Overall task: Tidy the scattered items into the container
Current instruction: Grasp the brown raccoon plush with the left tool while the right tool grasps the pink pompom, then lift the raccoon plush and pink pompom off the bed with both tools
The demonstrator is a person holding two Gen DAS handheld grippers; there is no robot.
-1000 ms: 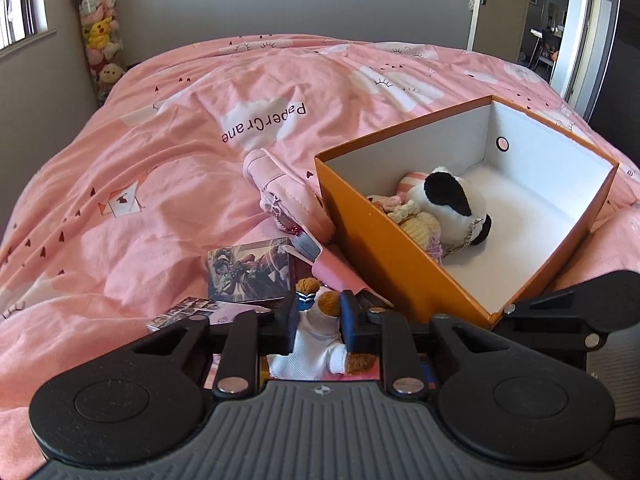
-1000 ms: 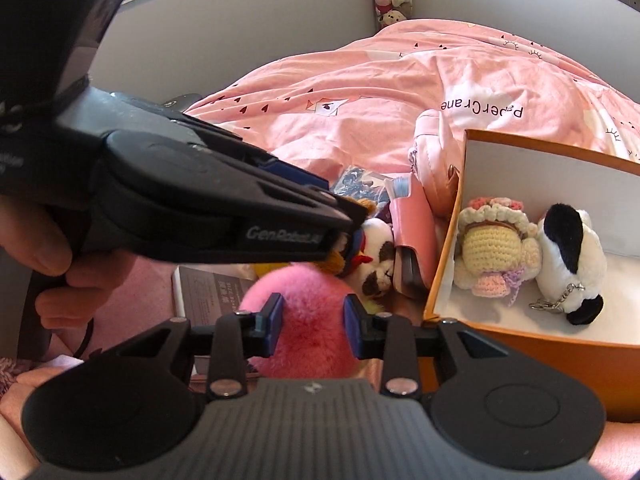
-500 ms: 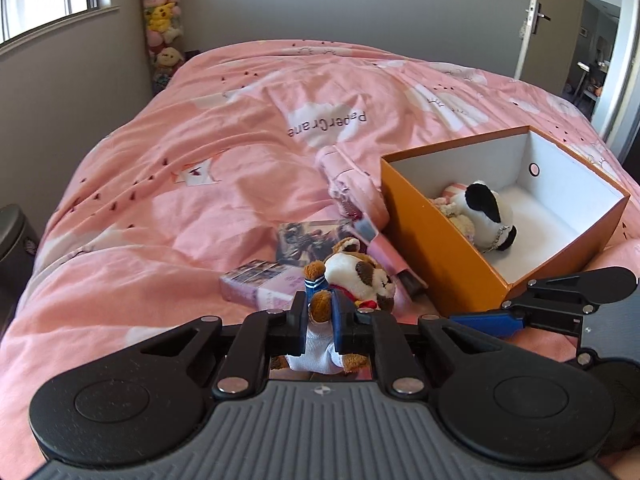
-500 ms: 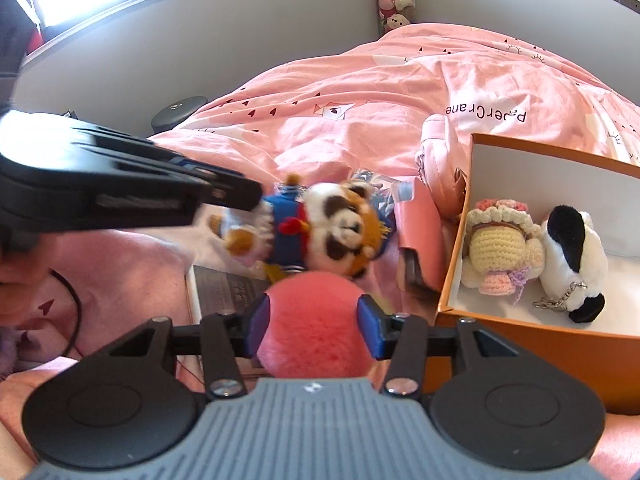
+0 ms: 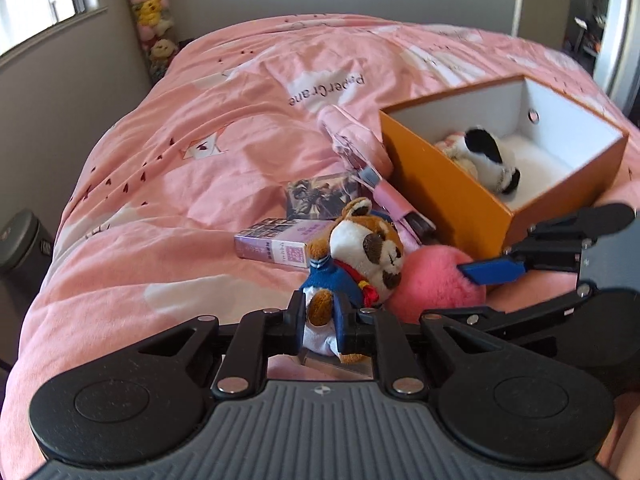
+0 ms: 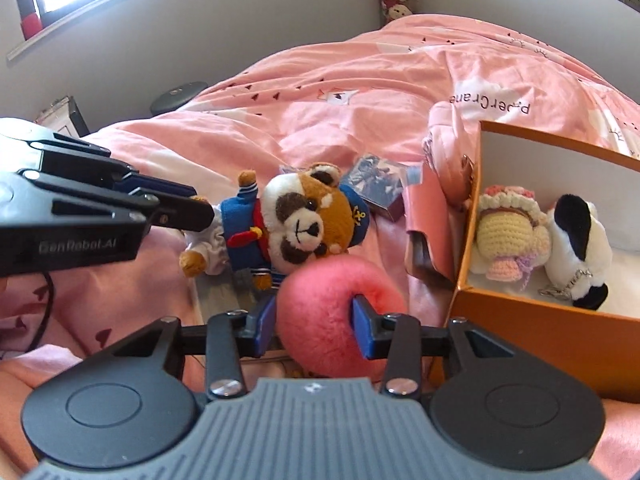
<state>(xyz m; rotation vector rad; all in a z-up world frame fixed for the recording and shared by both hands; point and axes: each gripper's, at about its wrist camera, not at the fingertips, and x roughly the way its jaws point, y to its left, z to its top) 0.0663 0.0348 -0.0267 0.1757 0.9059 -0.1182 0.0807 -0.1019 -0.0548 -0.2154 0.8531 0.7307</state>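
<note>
i see the sailor raccoon plush point(image 6: 296, 224) lifted off the bed, lying sideways. the pink fluffy ball point(image 6: 332, 312) sits below it, just beside the orange box point(image 6: 532, 320). inside the box, a crocheted doll point(image 6: 508, 240) and a black-and-white plush point(image 6: 580, 248) rest side by side.

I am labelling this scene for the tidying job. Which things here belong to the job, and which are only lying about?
Job:
- orange box, two plush toys already in it
- sailor plush, in the left gripper
- pink pompom, the right gripper closing on it
- card packs on the bed

Lying about:
- hanging toys in the corner
- round black thing beside the bed
</note>
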